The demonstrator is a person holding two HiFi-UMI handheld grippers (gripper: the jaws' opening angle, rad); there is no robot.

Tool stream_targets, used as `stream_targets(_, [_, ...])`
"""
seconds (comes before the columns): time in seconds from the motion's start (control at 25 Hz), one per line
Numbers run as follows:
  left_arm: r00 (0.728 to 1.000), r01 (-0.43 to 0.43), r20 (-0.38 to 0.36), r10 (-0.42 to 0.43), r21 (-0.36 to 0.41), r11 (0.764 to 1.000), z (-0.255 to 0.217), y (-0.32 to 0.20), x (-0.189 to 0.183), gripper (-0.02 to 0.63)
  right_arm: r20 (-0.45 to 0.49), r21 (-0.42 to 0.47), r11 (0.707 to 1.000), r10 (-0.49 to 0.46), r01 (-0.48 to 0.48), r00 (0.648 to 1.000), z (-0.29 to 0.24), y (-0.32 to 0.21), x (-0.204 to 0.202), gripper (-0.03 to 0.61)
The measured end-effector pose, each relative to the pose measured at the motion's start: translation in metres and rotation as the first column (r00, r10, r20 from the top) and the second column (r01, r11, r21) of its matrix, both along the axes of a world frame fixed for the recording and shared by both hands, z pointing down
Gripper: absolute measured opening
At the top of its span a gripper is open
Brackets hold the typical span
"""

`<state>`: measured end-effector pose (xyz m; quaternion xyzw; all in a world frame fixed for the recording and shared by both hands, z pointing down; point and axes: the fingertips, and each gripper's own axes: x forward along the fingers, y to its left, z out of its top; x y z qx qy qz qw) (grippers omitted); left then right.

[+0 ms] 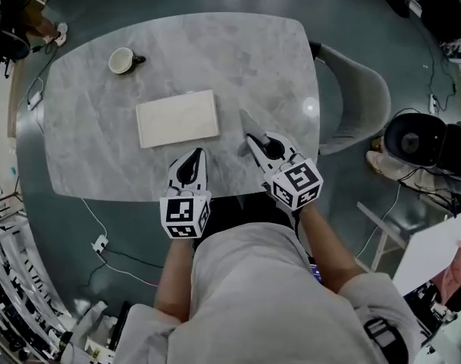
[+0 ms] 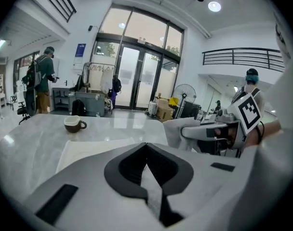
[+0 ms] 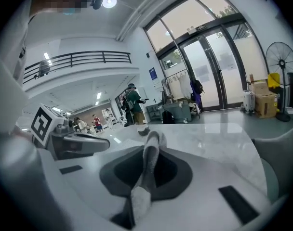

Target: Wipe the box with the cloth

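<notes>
Box (image 1: 177, 118) lies flat mid-worktop (image 1: 86, 150). It is a white rectangle whose long axis runs left-right, with the right end a bit farther than the left. Nothing is on top of it.

Left gripper (image 1: 194, 156) is at the near edge, just near of the box's right half, and points far. Its jaws are together with nothing between them; the left gripper view shows the tips meeting in a closed seam. It is not touching the box.

Right gripper (image 1: 253, 139) is right of the left one and near the box's right end, pointing far and slightly left. Its jaws are clamped on the cloth (image 1: 244, 121). The cloth is a grey strip standing up between the jaws in the right gripper view and sticking out past the tips, far-left. Its tip is close to the box's right end but apart from it, with bare worktop between. Can't tell if the cloth touches the worktop.

Cup (image 1: 124, 59) is at the far left of the worktop, well apart from the box, with its handle to the right. A grey chair (image 1: 363, 97) stands at the worktop's right side. Both forearms reach in from the near edge.
</notes>
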<state>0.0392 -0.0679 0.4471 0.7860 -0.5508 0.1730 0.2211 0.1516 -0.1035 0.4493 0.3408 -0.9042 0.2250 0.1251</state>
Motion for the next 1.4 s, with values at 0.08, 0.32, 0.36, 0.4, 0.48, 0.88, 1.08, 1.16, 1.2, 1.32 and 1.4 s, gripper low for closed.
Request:
stream_targets(0.08, [0.999,-0.047,0.001,0.047,-0.014,0.999,0.009,-0.016,-0.007,0.023,-0.045,-0.021,0.999,0.032,-0.033,0.998,0.015,-0.013,-0.004,0.043])
stream_targets(0.32, [0.989,-0.141,0.024,0.143,-0.085,0.986,0.041,-0.049,-0.025,0.023,-0.039,-0.076,0.994,0.08,-0.083,0.996,0.042,-0.04,-0.02,0.043])
stream_targets(0.36, [0.989,-0.144,0.026,0.148,-0.101,0.984,0.046,-0.05,-0.026,0.023,-0.026,-0.094,0.991,0.088,-0.091,0.996,0.046,-0.043,-0.022,0.043])
stream_targets(0.4, [0.988,-0.145,0.027,0.149,-0.115,0.983,0.05,-0.052,-0.027,0.023,-0.016,-0.11,0.989,0.098,-0.099,0.995,0.05,-0.047,-0.023,0.043])
stream_targets(0.48, [0.988,-0.143,0.032,0.149,-0.136,0.98,0.057,-0.055,-0.029,0.023,-0.003,-0.131,0.985,0.113,-0.113,0.994,0.06,-0.059,-0.026,0.042])
stream_targets(0.88, [0.995,-0.026,0.093,0.044,-0.184,0.983,0.073,-0.076,-0.041,0.023,0.117,-0.249,0.968,0.041,-0.01,0.992,0.108,-0.11,-0.061,0.043])
stream_targets(1.08, [0.994,0.036,0.108,-0.015,-0.2,0.979,0.079,-0.079,-0.044,0.023,0.189,-0.311,0.948,-0.003,0.063,0.982,0.123,-0.121,-0.076,0.043])
stream_targets(1.16, [0.993,0.05,0.112,-0.027,-0.207,0.977,0.081,-0.078,-0.044,0.023,0.242,-0.339,0.937,-0.003,0.088,0.97,0.121,-0.122,-0.082,0.056])
stream_targets(1.2, [0.993,0.054,0.114,-0.031,-0.209,0.976,0.08,-0.077,-0.044,0.023,0.252,-0.347,0.933,0.0,0.091,0.968,0.12,-0.121,-0.082,0.066])
stream_targets(1.32, [0.993,0.065,0.112,-0.042,-0.214,0.975,0.078,-0.077,-0.04,0.023,0.243,-0.366,0.927,0.01,0.082,0.97,0.122,-0.122,-0.077,0.125])
stream_targets(1.4, [0.993,0.072,0.111,-0.049,-0.217,0.973,0.078,-0.079,-0.038,0.023,0.276,-0.392,0.914,0.008,0.105,0.961,0.122,-0.121,-0.077,0.155])
